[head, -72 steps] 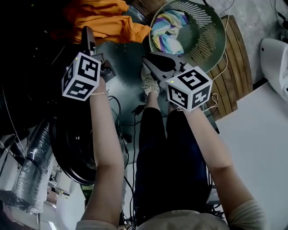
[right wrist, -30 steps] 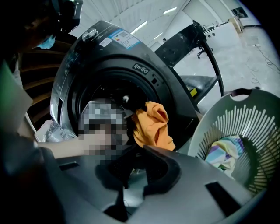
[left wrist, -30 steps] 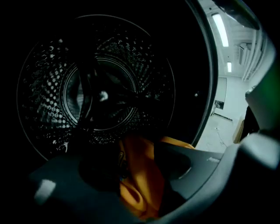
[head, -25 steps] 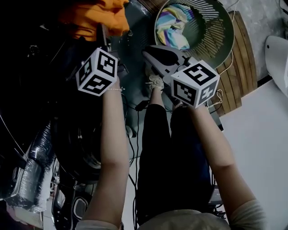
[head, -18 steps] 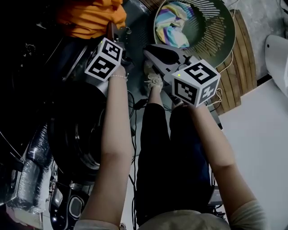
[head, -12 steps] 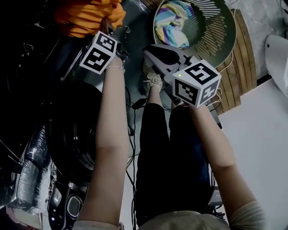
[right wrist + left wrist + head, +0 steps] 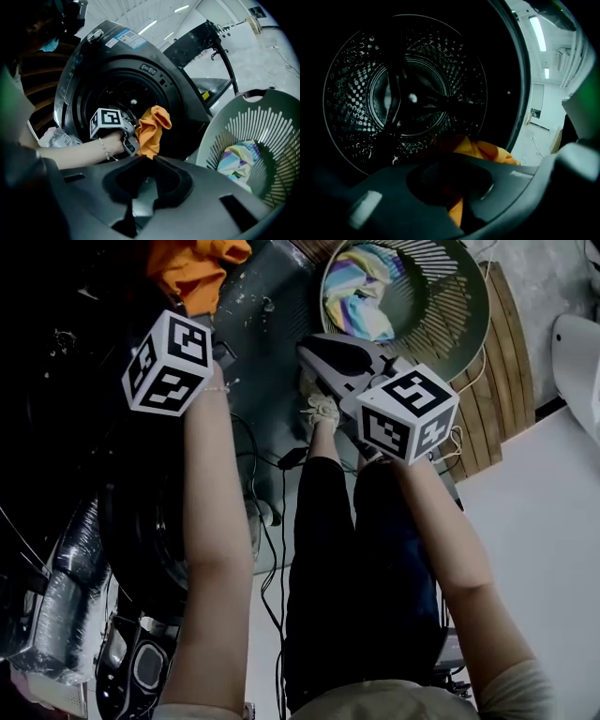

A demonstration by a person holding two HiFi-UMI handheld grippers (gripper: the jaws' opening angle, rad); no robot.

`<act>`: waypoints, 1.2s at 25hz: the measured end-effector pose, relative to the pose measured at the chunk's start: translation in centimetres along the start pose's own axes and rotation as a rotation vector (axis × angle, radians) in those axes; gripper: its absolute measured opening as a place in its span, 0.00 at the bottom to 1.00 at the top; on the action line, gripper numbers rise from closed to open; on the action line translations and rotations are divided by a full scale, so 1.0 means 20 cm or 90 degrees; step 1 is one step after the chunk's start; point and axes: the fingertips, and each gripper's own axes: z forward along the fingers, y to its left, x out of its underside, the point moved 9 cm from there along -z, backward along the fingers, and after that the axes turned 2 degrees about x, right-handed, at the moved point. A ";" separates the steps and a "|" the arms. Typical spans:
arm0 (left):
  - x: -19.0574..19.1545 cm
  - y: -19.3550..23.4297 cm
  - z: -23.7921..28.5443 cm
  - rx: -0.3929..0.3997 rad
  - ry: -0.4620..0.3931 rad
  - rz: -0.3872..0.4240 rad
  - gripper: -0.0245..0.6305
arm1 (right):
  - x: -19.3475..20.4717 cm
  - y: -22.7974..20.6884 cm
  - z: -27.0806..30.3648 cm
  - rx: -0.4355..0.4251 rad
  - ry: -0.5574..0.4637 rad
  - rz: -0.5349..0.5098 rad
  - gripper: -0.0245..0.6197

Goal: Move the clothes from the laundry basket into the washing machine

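Note:
An orange garment (image 7: 192, 268) (image 7: 151, 129) hangs bunched at the mouth of the washing machine's dark drum (image 7: 412, 93) (image 7: 117, 96). My left gripper (image 7: 208, 326) (image 7: 131, 142) (image 7: 458, 199) has just been closing and is shut on it; orange cloth (image 7: 487, 150) shows between its jaws. A pale striped cloth (image 7: 356, 296) (image 7: 236, 161) lies in the round green laundry basket (image 7: 469, 329) (image 7: 243, 117). My right gripper (image 7: 314, 351) (image 7: 143, 161) hovers between machine and basket, jaws together, holding nothing.
The machine's open round door (image 7: 155, 540) lies at the lower left. Cables (image 7: 281, 512) run over the floor by the person's legs (image 7: 347, 549). A slatted wooden board (image 7: 502, 381) sits under the basket. A white surface (image 7: 544, 549) fills the right.
The left gripper reached up to the orange garment spread at the drum's mouth, closed on it, then drew back to the left. The garment is now bunched. The right gripper stayed put.

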 end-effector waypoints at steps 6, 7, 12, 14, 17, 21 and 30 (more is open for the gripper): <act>-0.17 0.11 0.13 -0.019 -0.051 0.018 0.06 | -0.01 0.01 0.00 -0.009 -0.006 -0.001 0.11; -0.15 0.12 0.16 -0.025 -0.038 0.017 0.07 | -0.01 0.00 0.01 -0.008 -0.005 -0.002 0.11; -0.03 0.13 0.17 -0.065 0.032 -0.029 0.25 | 0.00 0.01 0.01 0.004 -0.019 -0.008 0.10; -0.03 0.11 0.10 -0.054 0.016 -0.056 0.42 | 0.01 0.02 0.01 0.001 -0.018 -0.007 0.10; 0.01 0.03 -0.04 0.008 -0.005 -0.106 0.46 | 0.01 0.04 0.00 0.003 -0.014 -0.010 0.10; 0.13 -0.16 -0.10 0.137 0.011 -0.165 0.61 | 0.00 0.05 0.00 0.010 -0.018 -0.014 0.10; 0.19 -0.14 0.08 -0.043 0.139 0.017 0.63 | -0.01 0.00 0.00 0.002 -0.021 -0.012 0.09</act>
